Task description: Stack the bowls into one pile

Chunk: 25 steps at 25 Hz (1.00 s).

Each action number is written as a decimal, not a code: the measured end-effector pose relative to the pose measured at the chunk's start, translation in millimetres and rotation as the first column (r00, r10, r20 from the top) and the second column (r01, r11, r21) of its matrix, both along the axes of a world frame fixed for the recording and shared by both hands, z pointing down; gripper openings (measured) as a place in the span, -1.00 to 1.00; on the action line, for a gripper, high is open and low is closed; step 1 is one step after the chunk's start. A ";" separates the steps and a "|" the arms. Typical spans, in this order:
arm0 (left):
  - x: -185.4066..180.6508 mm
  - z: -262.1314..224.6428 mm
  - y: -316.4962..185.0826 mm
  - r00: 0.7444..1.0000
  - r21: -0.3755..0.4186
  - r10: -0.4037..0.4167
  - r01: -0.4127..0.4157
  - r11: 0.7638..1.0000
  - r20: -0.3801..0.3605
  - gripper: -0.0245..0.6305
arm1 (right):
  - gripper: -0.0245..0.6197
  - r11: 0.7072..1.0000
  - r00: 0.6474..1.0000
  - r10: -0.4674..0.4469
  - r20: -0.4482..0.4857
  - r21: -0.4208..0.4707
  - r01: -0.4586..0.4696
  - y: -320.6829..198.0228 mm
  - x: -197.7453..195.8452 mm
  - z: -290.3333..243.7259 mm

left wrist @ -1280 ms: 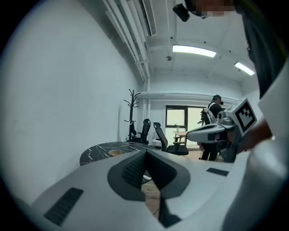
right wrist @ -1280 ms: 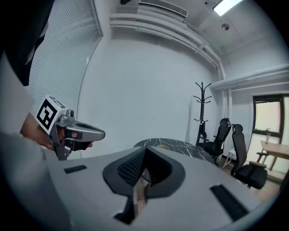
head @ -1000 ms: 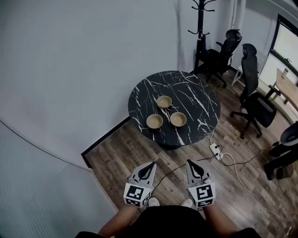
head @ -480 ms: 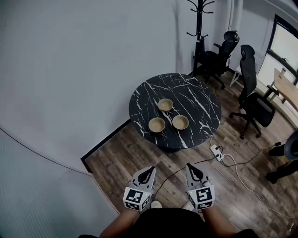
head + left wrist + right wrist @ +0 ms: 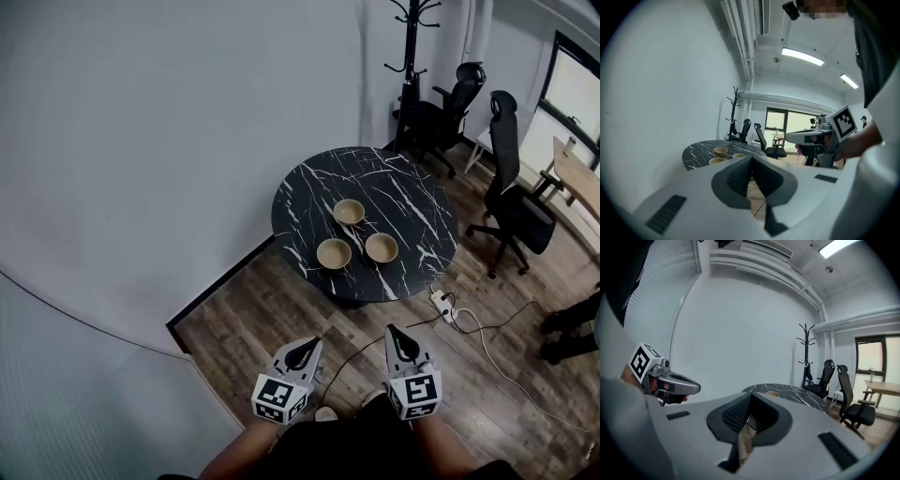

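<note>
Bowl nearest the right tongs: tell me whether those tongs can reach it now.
Probably not yet: the right tongs hang shut over the floor, well short of the table, and the bowl sits in from its edge. Nothing stands between them, though.

A person stands on the wood floor (image 5: pixel 281 309), well short of a round black marble worktop (image 5: pixel 412 187). The left gripper (image 5: pixel 305 347) and right gripper (image 5: pixel 401 339) are held low, side by side, both pointing toward it with jaws together and nothing between them. Three tan bowls sit apart on the worktop's near half: far bowl (image 5: pixel 350 212), left bowl (image 5: pixel 334 253), right bowl (image 5: pixel 382 247). Office chairs (image 5: pixel 511 202) and a coat stand (image 5: pixel 411 56) stand beyond; a power strip (image 5: pixel 441 302) lies by the base.
</note>
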<state>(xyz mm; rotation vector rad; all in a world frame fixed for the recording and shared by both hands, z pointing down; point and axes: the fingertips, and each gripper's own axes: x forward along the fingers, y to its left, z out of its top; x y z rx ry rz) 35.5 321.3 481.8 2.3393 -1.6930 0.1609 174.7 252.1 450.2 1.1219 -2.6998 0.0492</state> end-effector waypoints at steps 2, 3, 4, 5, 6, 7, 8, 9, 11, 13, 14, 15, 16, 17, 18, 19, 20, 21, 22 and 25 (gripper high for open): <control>-6.0 -2.2 -4.8 1.000 0.015 0.011 -0.011 1.000 -0.007 -0.88 | -0.90 1.000 1.000 0.003 0.002 -0.003 -0.003 -5.5 -5.9 3.5; -8.4 -3.4 -7.9 1.000 0.027 0.022 -0.022 0.999 -0.012 -0.88 | -0.90 1.000 1.000 0.005 0.004 -0.005 -0.005 -9.1 -9.3 5.6; -10.4 -4.6 -11.2 0.999 0.040 0.035 -0.035 0.999 -0.016 -0.88 | -0.90 1.000 1.000 0.007 0.004 -0.009 -0.006 -12.9 -13.0 8.0; -12.3 -5.6 -14.7 0.999 0.051 0.048 -0.047 0.998 -0.020 -0.88 | -0.90 1.000 1.000 0.005 0.002 -0.013 -0.005 -16.4 -17.3 10.3; -14.5 -6.0 -18.2 0.998 0.058 0.059 -0.057 0.997 -0.023 -0.88 | -0.90 1.000 1.000 -0.001 0.000 -0.016 0.001 -19.4 -22.2 12.5; -16.9 -5.5 -21.7 0.998 0.059 0.066 -0.064 0.996 -0.025 -0.88 | -0.90 1.000 1.000 -0.010 -0.003 -0.017 0.010 -22.2 -27.5 14.6; -19.1 -4.1 -25.4 0.997 0.056 0.069 -0.068 0.996 -0.027 -0.88 | -0.91 1.000 1.000 -0.018 -0.006 -0.020 0.018 -25.3 -31.9 17.0; -21.0 -2.4 -29.2 0.997 0.051 0.071 -0.069 0.996 -0.028 -0.88 | -0.90 0.999 1.000 -0.022 -0.008 -0.026 0.022 -29.3 -35.0 19.7; -25.4 -0.8 -38.6 0.997 0.041 0.068 -0.067 0.997 -0.031 -0.88 | -0.90 0.999 1.000 -0.021 -0.006 -0.042 0.021 -40.3 -39.4 24.6; -31.7 -0.3 -51.4 0.998 0.028 0.066 -0.066 0.997 -0.024 -0.88 | -0.90 0.998 1.000 -0.018 0.000 -0.055 0.018 -54.5 -45.0 26.6; -35.0 0.5 -58.9 0.998 0.019 0.067 -0.067 0.998 -0.019 -0.88 | -0.90 0.998 1.000 -0.017 0.003 -0.059 0.017 -62.3 -48.1 26.9; -38.4 1.6 -67.1 0.998 0.010 0.068 -0.068 0.998 -0.015 -0.88 | -0.90 0.998 1.000 -0.017 0.006 -0.062 0.018 -70.7 -51.1 27.3; -41.9 2.9 -76.0 0.998 0.002 0.068 -0.068 0.998 -0.012 -0.88 | -0.90 0.998 1.000 -0.018 0.009 -0.064 0.019 -79.6 -54.2 28.1; -45.5 4.6 -85.6 0.998 -0.006 0.068 -0.068 0.998 -0.010 -0.88 | -0.90 0.998 1.000 -0.020 0.011 -0.066 0.021 -88.8 -57.2 29.3; -48.8 6.5 -95.4 0.998 -0.013 0.067 -0.067 0.998 -0.008 -0.88 | -0.90 0.997 1.000 -0.021 0.012 -0.070 0.022 -98.0 -59.8 30.8; -51.7 8.3 -105.1 0.998 -0.021 0.065 -0.065 0.998 -0.006 -0.88 | -0.90 0.997 1.000 -0.021 0.013 -0.076 0.022 -107.0 -61.7 32.2; -53.6 9.7 -114.6 0.998 -0.027 0.064 -0.064 0.998 -0.004 -0.88 | -0.90 0.996 1.000 -0.021 0.015 -0.082 0.022 -115.7 -62.9 33.1; -54.6 10.7 -124.0 0.998 -0.031 0.064 -0.064 0.997 -0.002 -0.88 | -0.90 0.996 1.000 -0.021 0.018 -0.086 0.023 -124.2 -63.5 33.6; -55.0 11.2 -133.2 0.998 -0.035 0.063 -0.063 0.997 0.000 -0.88 | -0.90 0.996 1.000 -0.023 0.019 -0.089 0.024 -132.9 -63.9 33.6; -56.1 13.5 -158.9 0.998 -0.049 0.066 -0.066 0.997 0.011 -0.88 | -0.90 0.995 0.999 -0.022 0.023 -0.093 0.024 -159.1 -65.4 33.8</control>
